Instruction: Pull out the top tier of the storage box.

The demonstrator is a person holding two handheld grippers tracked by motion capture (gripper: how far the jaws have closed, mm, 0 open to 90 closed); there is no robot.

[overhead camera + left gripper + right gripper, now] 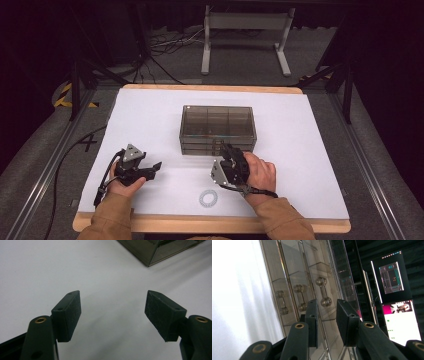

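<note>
My right tool, jaws parted, lines up on the drawer box's top handle; next, close and pull. Left tool waits open.

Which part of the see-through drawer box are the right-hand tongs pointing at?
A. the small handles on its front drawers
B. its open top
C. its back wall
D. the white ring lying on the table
A: the right tongs sit at the front of the drawer box, jaws apart with nothing between them, and the right gripper view shows the three small drawer handles just ahead of them.
</note>
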